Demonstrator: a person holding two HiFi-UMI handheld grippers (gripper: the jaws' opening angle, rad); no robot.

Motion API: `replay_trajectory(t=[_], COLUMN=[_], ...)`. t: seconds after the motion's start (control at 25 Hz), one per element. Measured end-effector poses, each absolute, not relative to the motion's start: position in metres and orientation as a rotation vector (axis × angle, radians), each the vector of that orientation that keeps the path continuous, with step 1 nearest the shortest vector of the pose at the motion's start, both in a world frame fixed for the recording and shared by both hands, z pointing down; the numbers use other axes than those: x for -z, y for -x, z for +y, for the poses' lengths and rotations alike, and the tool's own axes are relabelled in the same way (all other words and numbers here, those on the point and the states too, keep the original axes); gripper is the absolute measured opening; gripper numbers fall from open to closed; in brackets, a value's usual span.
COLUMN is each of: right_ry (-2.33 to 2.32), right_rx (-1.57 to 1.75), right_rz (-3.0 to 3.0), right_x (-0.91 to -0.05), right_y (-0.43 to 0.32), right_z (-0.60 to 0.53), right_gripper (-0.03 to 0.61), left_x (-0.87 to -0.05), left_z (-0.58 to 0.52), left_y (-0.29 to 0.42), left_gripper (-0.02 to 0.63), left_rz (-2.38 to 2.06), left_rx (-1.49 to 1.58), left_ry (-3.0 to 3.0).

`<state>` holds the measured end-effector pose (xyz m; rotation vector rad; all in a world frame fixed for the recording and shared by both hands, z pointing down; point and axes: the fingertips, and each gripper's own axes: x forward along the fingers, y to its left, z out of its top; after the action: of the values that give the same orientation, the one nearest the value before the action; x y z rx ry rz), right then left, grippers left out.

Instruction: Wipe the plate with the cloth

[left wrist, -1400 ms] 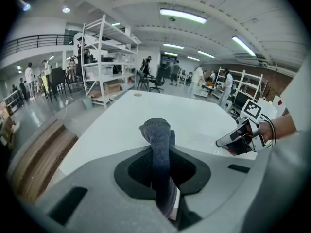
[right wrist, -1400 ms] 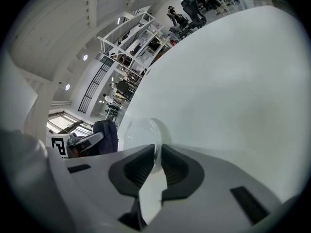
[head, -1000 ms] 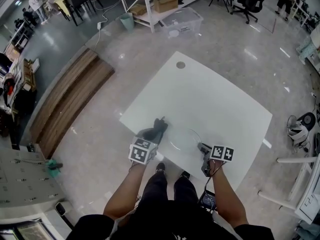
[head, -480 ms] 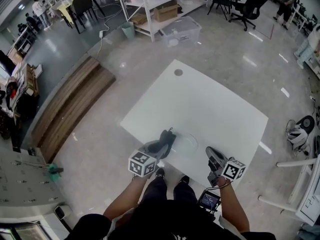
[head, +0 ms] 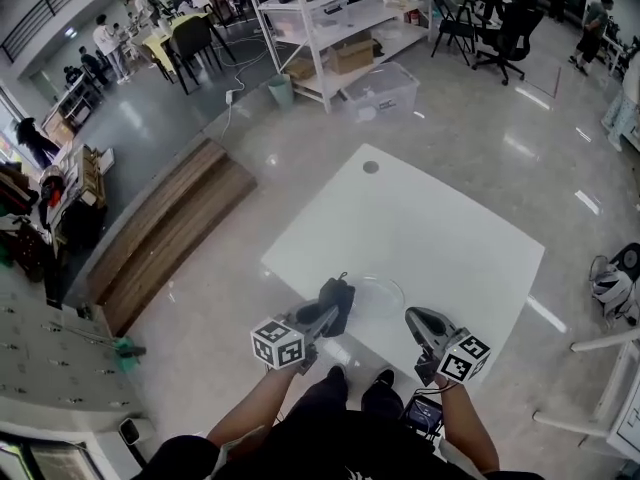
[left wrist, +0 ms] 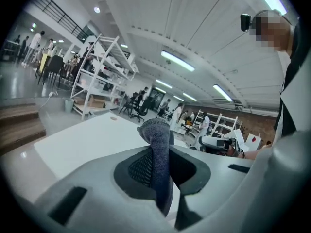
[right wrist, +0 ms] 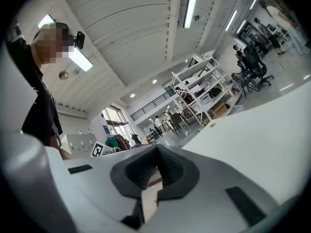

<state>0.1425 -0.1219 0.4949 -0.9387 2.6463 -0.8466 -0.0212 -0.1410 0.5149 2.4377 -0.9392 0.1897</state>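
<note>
A clear glass plate [head: 376, 296] lies near the front edge of the white table [head: 430, 228]. Just left of it, my left gripper [head: 328, 314] is shut on a dark grey cloth [head: 338, 296], held up off the table. In the left gripper view the cloth [left wrist: 156, 136] stands pinched between the jaws of that gripper [left wrist: 158, 174]. My right gripper [head: 416, 321] hovers to the right of the plate, apart from it. Its jaws [right wrist: 154, 176] are shut with nothing between them, and it points level across the table.
A round cable hole [head: 371, 167] sits at the table's far corner. Beyond the table are a clear storage bin [head: 380, 90] and white shelving [head: 330, 13]. A wooden bench [head: 165, 233] runs along the left. My legs are at the table's front edge.
Both grippers have lifted off the table toward me. The left carries the cloth up with it. The right has left the plate's right rim and rolled. The head view has tilted up.
</note>
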Motion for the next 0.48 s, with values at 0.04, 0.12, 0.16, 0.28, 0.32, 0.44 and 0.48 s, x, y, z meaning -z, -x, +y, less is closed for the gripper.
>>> replay_trajectory(t=[0.04,0.12,0.16,0.28,0.32,0.44,0.48], right_ry=[0.919,0.887,0.885,0.94,0.96,1.014,1.026], right_rx=[0.813,0.749,0.729,0.697,0.676,0.619,0.612], right_rz=[2.648,2.657,2.662,2.666,2.667,2.682,2.685], right_x=[-0.487,-0.474,-0.471,-0.461,-0.453,-0.431,-0.428], right_y=[-0.141,-0.137,-0.136,-0.139,-0.14,-0.132,-0.124], right_z=[-0.117,-0.102,-0.094,-0.068,-0.059,-0.029,-0.015], right_gripper=[0.003,0.003,0.003,0.003,0.003,0.003,0.003], left_x=[-0.509,-0.501,-0.5,-0.495,-0.49,-0.472,-0.468], left_z=[-0.139,-0.132,-0.127,-0.113,-0.108,-0.086,-0.073], left_y=[0.027,0.036,0.04,0.048,0.049,0.054,0.059], left_gripper=[0.051,0.051,0.051,0.051,0.051,0.051,0.051], left_rz=[-0.947,-0.933,-0.92,-0.886,-0.872,-0.803,-0.776], left_rx=[-0.167,-0.143,-0.145,-0.135,-0.107,-0.018,-0.005], left_ry=[-2.446,-2.465,-2.476,-2.488,-2.489,-2.514,-2.526])
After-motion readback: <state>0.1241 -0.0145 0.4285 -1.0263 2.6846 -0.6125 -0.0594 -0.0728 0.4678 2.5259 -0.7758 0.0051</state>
